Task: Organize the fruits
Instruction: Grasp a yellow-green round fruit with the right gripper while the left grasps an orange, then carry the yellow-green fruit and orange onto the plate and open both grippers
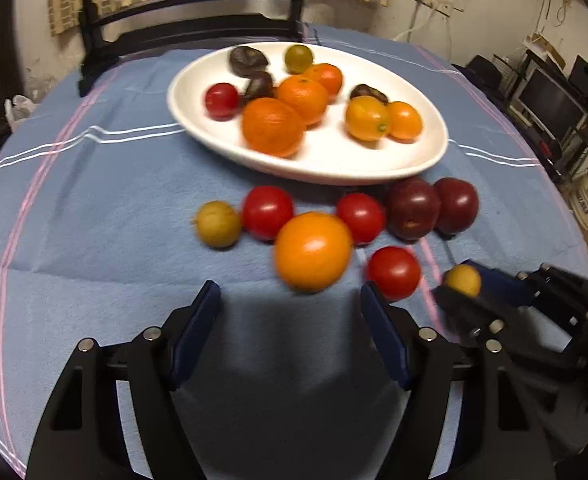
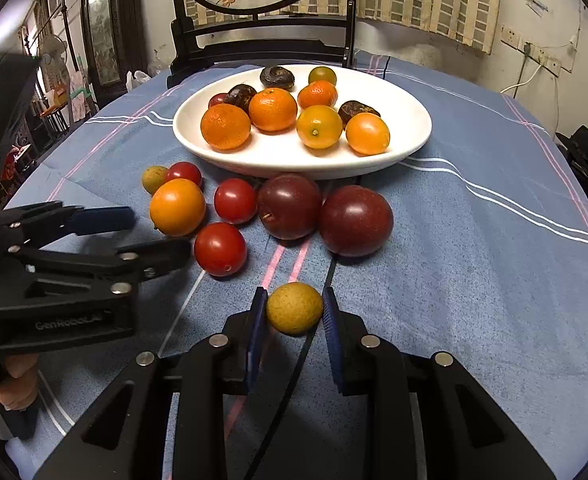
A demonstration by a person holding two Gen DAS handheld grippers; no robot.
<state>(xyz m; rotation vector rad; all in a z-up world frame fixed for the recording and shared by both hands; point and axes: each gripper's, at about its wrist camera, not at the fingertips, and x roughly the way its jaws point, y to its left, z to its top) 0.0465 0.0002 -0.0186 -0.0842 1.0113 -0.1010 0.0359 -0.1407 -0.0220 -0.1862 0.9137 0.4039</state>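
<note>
1. Right now a small yellow-green fruit (image 2: 294, 309) sits between the blue pads of the right claw (image 2: 294, 312), which has closed in on both sides of it, low over the blue striped cloth (image 2: 474, 280) on the tabletop.
2. Its fingers point toward the white oval plate (image 2: 414, 136), with the loose fruit lying between.
3. To its left the left claw (image 1: 289, 300) is level and gaping wide, gripping nothing; the loose orange fruit (image 1: 313, 251) lies just ahead of its fingertips.
4. Loose on the cloth near the plate's front rim: that orange fruit, three red tomatoes (image 2: 234, 201), two dark red plums (image 2: 356, 220) side by side, and another small yellow-green fruit (image 2: 154, 179) at the far left.
5. On the plate rest three mandarins (image 2: 273, 109), two smooth orange fruits (image 2: 319, 126), a red tomato, a greenish fruit (image 2: 322, 76) at the back, and three dark wrinkled fruits (image 2: 277, 77).
6. Behind the tabletop stands a dark wooden chair (image 2: 261, 40).
</note>
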